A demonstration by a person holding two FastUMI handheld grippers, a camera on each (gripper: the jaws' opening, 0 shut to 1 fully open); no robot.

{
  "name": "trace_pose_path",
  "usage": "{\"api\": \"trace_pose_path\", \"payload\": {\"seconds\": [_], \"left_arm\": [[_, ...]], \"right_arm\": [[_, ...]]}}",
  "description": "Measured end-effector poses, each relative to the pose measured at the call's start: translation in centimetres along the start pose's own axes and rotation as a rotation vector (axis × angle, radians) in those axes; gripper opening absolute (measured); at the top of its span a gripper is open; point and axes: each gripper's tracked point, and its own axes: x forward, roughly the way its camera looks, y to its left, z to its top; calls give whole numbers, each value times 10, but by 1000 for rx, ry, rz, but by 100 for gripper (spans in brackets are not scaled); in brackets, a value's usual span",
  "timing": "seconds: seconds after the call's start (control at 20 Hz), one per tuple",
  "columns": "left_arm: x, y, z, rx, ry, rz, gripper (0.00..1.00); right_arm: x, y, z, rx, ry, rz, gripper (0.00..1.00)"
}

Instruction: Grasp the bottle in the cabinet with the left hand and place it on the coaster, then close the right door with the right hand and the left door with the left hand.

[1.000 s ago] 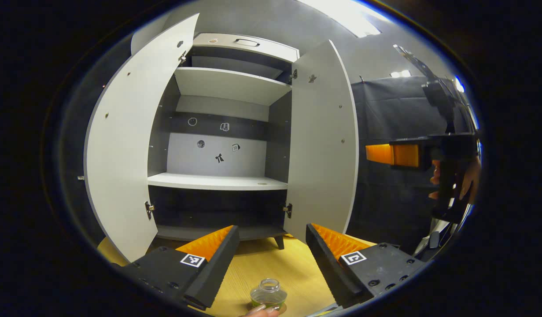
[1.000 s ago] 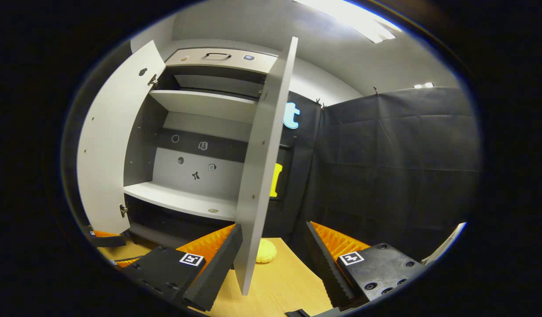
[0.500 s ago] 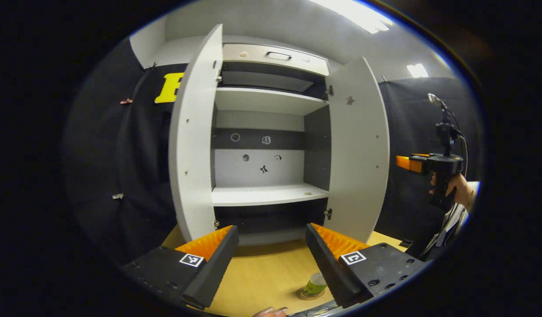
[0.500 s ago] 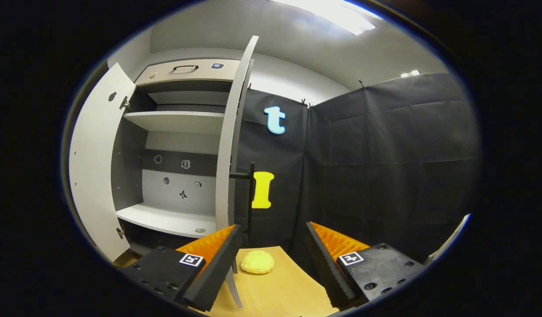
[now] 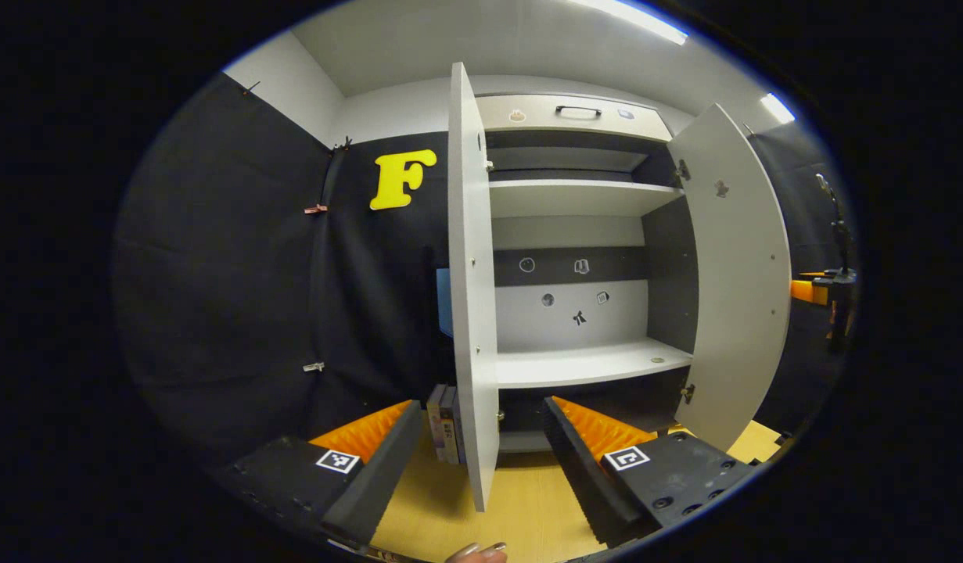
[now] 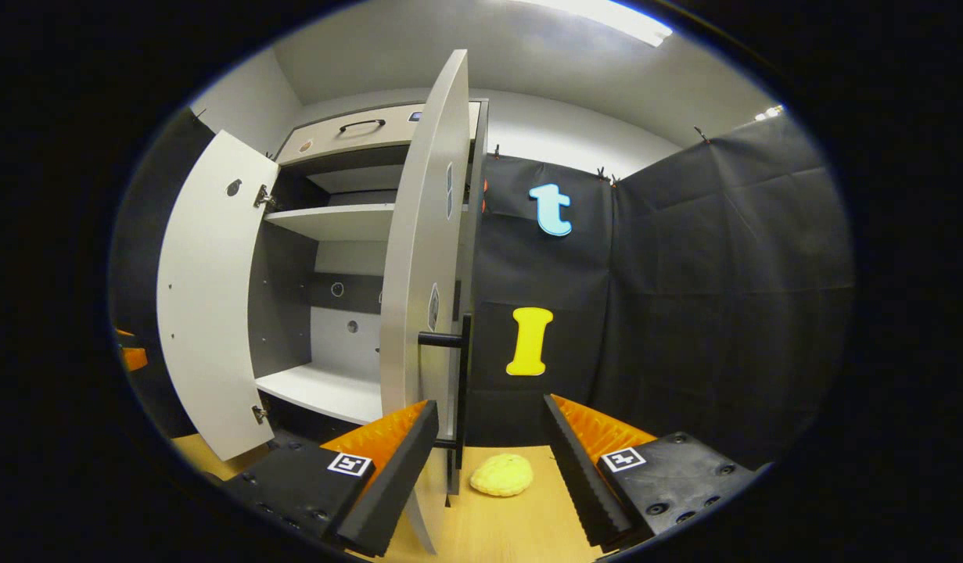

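Both doors of the grey cabinet (image 5: 575, 234) stand wide. In the left gripper view the left door (image 5: 472, 313) is edge-on, straight ahead between my fingers. My left gripper (image 5: 479, 407) is open and holds nothing. The right door (image 5: 743, 274) swings out at the right, with the right gripper's orange finger (image 5: 810, 291) beyond it. In the right gripper view the right door (image 6: 418, 297) is close ahead, seen from its outer side. Its black handle (image 6: 459, 391) is just right of my left finger (image 6: 387, 461). My right gripper (image 6: 489, 403) is open. The left door (image 6: 207, 297) hangs open at the far left.
The wooden table (image 5: 528, 508) runs under the cabinet. A few books (image 5: 443, 422) stand left of the cabinet, behind the left door. A yellow lumpy object (image 6: 502, 475) lies on the table (image 6: 512, 524) right of the right door. Black cloth walls close in both sides.
The left gripper's view has swung left; the bottle on its coaster has slid out of view and the left door now shows edge-on. My right gripper has come round to the right door's outer face.
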Motion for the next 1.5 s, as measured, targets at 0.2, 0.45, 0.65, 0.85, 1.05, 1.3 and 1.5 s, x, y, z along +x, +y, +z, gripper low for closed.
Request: {"api": "trace_pose_path", "payload": {"seconds": [0.2, 0.45, 0.65, 0.85, 1.05, 1.3, 1.5], "left_arm": [[9, 10, 5, -5, 5, 48, 98], [14, 17, 6, -14, 6, 76, 98], [18, 29, 8, -12, 2, 100, 98], [23, 42, 4, -14, 13, 116, 98], [39, 56, 11, -32, 1, 108, 98], [60, 75, 35, 5, -68, 102, 98], [71, 88, 41, 10, -78, 80, 98]], "right_arm": [[14, -1, 9, 39, -31, -11, 86], [17, 27, 8, 38, -24, 65, 86], [25, 65, 8, 44, -19, 140, 86], [37, 100, 5, 42, -18, 211, 86], [45, 131, -1, 40, -12, 253, 86], [56, 176, -14, -26, -3, 312, 90], [51, 193, -22, 12, 47, 345, 95]]}}
